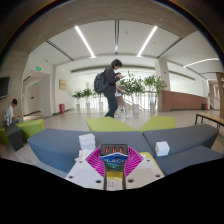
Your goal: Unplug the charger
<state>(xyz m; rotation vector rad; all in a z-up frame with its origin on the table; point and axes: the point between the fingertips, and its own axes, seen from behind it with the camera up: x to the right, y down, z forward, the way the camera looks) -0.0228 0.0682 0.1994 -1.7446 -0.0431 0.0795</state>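
Note:
My gripper (113,162) is at the bottom of the view, its two magenta pads (94,160) pressed against the sides of a black charger block (113,157). The block has a row of orange-red ports on its far end and a pale label on top. It sits between the fingers with no gap visible on either side. A yellowish-white part (113,181) shows under it, close to the gripper body. I cannot see a cable or a socket.
Grey surfaces (60,148) lie just beyond the fingers, with a white cube at the left (87,142) and another at the right (162,148). Beyond is a wide hall: a person with a backpack (112,88) walks past plants, and another person (10,112) sits at the left by green seats.

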